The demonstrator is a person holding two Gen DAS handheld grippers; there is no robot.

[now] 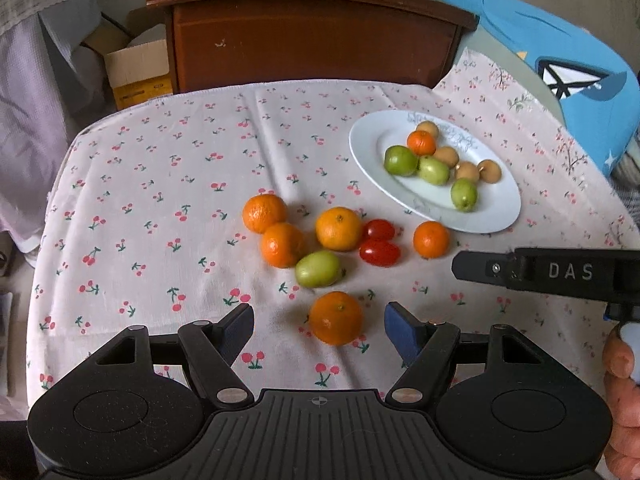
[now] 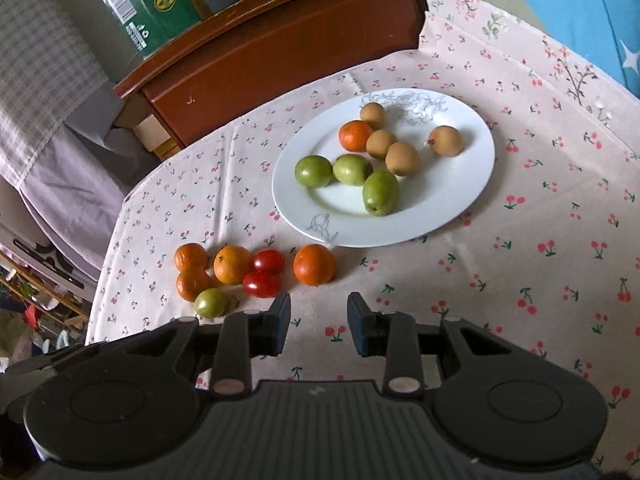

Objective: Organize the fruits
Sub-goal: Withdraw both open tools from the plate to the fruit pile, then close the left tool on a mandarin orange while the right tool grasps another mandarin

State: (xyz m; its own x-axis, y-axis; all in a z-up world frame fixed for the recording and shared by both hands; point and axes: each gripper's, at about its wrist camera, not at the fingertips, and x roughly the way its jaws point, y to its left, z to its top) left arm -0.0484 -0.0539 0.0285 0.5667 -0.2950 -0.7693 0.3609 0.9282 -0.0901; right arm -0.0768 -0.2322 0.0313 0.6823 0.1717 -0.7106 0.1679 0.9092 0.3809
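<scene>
While I watch both wrist feeds, the biggest thing I see is the table under a cherry-print cloth (image 1: 160,184), with a brown wooden cabinet (image 1: 304,36) standing behind its far edge. On the cloth's right half sits a white plate (image 2: 452,208). It holds one small orange (image 2: 355,135), three green fruits (image 2: 352,169) in a loose row, and four tan round fruits (image 2: 402,157) toward its far side.

My left gripper (image 1: 319,326) has its jaws spread wide, with nothing between the pads. One orange (image 1: 335,317) lies on the cloth just ahead of the gap, between the two fingertips as the left camera sees it, though I cannot tell whether either pad touches it. My right gripper (image 2: 319,322) is also parted, more narrowly, over bare cloth; it holds nothing. In the left view its black body reaches in from the right edge, near the plate's closest rim.

Off the plate, on the cloth to its left, lies a loose cluster: four more oranges (image 1: 338,228), two of them touching at the left end, one apart near the plate. A single green fruit (image 1: 319,268) lies at the near side of the cluster. Smallest are two red tomatoes (image 1: 379,252), side by side, just beside the middle orange.
</scene>
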